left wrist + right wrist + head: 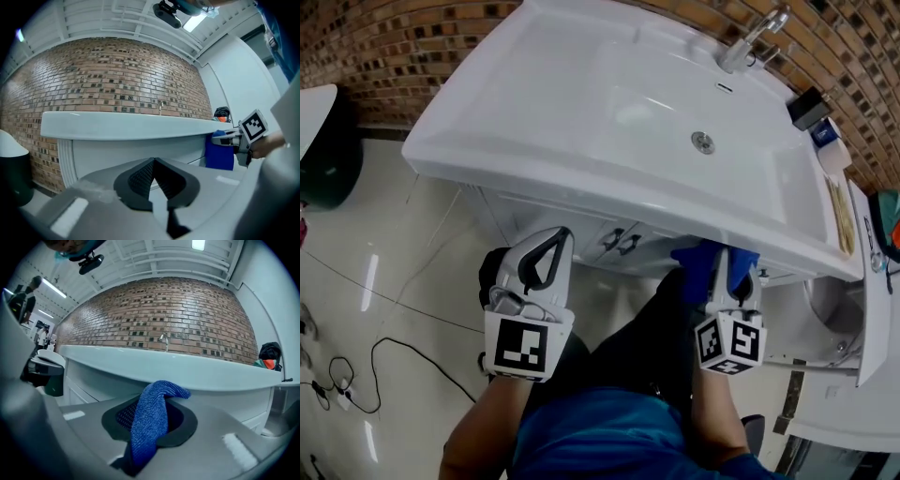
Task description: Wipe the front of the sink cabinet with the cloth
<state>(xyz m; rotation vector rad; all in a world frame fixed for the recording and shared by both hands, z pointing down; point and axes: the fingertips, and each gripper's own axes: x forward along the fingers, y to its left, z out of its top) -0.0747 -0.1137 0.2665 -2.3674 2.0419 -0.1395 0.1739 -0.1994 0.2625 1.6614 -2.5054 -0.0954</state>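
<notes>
Blue cloth (157, 399) looks soft and light (it droops), pinched mid-fold by the right gripper (151, 416), a fair hold for wiping the cabinet (581, 230). The left gripper (153, 178) is closed, empty.

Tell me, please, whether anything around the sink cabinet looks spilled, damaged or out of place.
Nothing stands out. The sink basin shows no spill, the cabinet front looks undamaged, and the blue cloth is clamped in the right gripper. The left gripper is shut and empty.
</notes>
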